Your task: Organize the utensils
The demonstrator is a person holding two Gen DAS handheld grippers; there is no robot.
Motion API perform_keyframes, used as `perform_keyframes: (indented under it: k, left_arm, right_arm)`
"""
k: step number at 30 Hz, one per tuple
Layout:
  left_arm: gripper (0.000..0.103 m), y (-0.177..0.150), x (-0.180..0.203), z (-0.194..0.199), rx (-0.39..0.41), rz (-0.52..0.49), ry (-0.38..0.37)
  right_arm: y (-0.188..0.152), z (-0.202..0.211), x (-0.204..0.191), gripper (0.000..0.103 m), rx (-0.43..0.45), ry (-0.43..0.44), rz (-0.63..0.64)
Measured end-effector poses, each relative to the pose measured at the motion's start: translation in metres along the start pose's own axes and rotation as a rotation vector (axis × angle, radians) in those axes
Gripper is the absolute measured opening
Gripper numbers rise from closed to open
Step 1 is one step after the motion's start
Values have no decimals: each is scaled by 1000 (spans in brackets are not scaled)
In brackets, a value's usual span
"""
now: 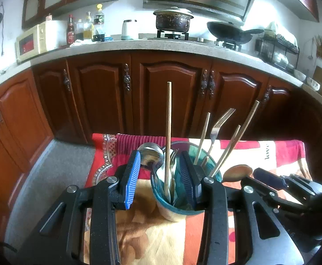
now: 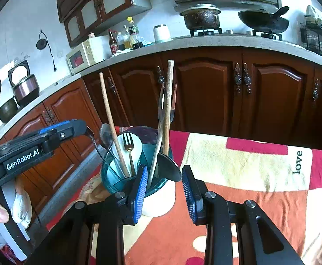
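Utensils stand in the teal cup (image 1: pixel 178 198) on the blanket (image 2: pixel 238 165). Left gripper (image 1: pixel 161 176) and right gripper (image 2: pixel 164 190) gape empty around it; best back straight out toward six o'clock, avoiding the handles.

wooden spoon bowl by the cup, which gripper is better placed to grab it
Right. The right gripper is open with the wooden spoon bowl between its fingers; the left gripper flanks the metal spoon across the cup.

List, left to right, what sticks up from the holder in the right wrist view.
Metal spoon → left wooden stick → gold fork → silver fork → tall wooden handle, all in the teal holder.
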State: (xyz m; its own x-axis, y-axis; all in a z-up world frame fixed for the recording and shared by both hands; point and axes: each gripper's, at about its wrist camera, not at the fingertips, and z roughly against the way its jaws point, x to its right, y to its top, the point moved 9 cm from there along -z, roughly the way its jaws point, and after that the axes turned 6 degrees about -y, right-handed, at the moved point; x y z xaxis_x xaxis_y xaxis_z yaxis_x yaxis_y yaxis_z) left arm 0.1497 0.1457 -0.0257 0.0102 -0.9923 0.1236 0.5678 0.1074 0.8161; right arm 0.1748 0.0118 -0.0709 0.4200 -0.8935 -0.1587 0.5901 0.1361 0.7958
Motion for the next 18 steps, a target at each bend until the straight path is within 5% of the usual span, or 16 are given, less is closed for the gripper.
perform_keyframes:
  k: [18]
  left_arm:
    - [36, -28, 13, 44, -4, 36, 19]
  right_arm:
    - [-7, 48, -13, 43, 35, -138, -2]
